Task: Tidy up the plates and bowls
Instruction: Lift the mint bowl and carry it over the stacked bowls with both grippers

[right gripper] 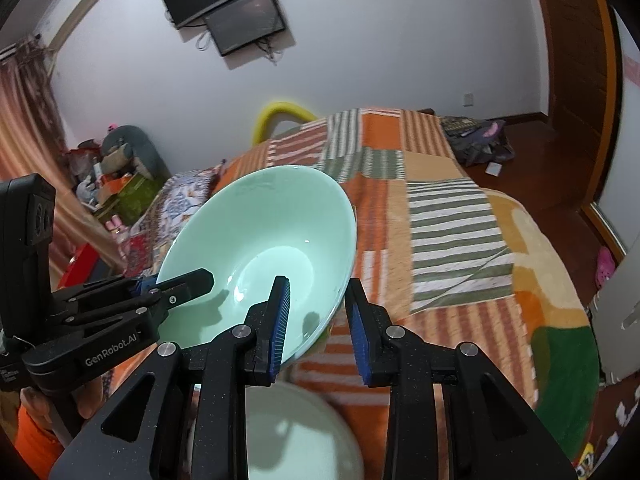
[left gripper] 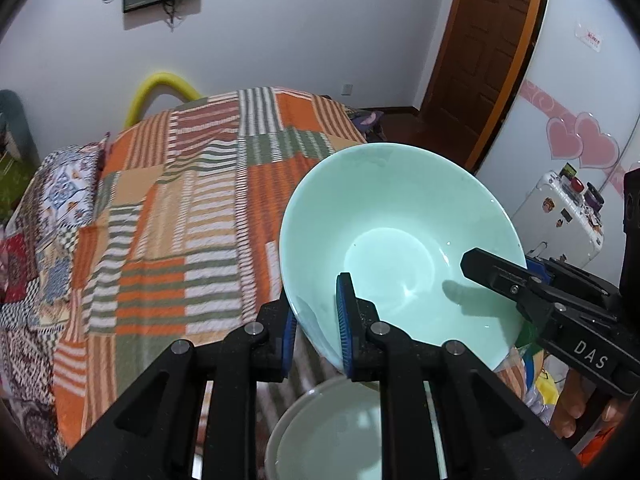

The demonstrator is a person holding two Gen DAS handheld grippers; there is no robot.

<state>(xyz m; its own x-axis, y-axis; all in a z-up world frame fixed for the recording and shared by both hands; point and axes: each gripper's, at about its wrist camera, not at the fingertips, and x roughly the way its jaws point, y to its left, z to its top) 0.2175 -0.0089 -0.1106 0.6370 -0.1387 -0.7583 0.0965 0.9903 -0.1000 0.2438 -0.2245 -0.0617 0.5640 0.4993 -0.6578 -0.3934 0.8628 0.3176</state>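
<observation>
Left wrist view: above the patchwork bed, the mint bowl hangs tilted — left fingers clamp its near rim; right fingers straddle the opposite rim, not pressing — pale plate below

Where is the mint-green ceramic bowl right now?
The mint-green ceramic bowl is lifted and tilted above the patchwork striped bedspread, its rim pinched in the left claw, directly over a pale round dish at both views' bottom edge.
</observation>
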